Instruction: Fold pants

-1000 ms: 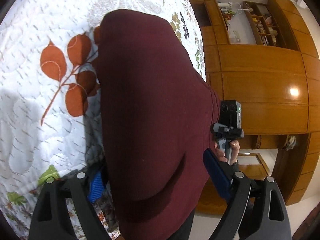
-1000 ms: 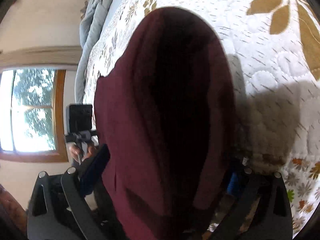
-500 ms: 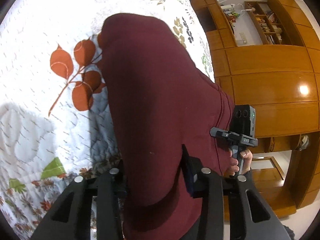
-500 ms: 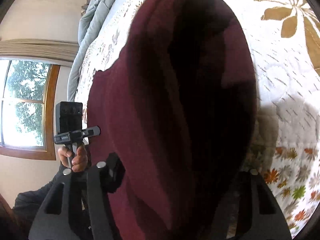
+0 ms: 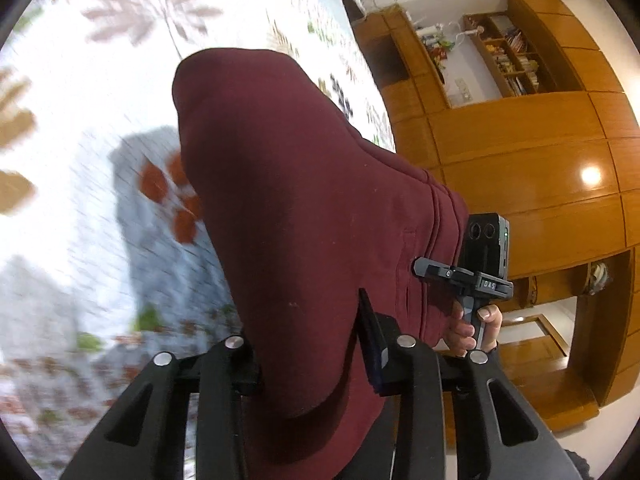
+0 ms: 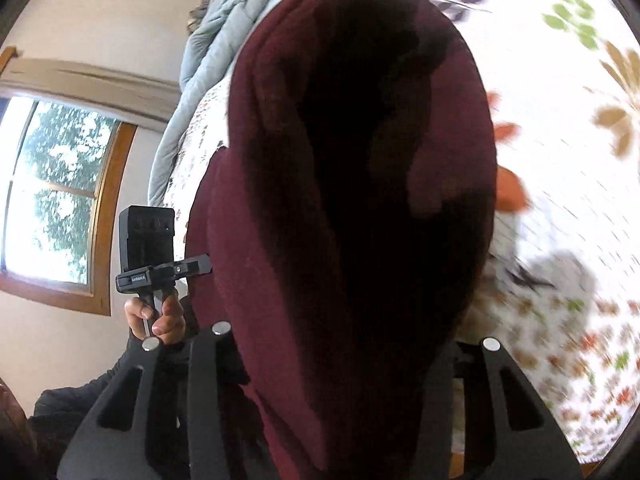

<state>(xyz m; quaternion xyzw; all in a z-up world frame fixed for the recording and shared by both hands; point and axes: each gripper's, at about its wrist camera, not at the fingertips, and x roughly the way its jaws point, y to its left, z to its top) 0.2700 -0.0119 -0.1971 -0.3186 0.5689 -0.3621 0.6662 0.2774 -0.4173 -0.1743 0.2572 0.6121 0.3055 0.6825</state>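
One pair of maroon pants (image 5: 304,208) is hanging between two handheld grippers above a floral quilt (image 5: 100,92). The left gripper (image 5: 312,344) is clamping fabric at 6 o'clock in its own view, fingers nearly together; the right gripper (image 6: 344,344) is pinching cloth likewise. The pants' long axis is running from 6 toward 12 o'clock, the far end touching the quilt.

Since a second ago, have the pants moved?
Yes. The pants have lifted off the quilt; the rust leaf print once beside them now lies in their shadow.
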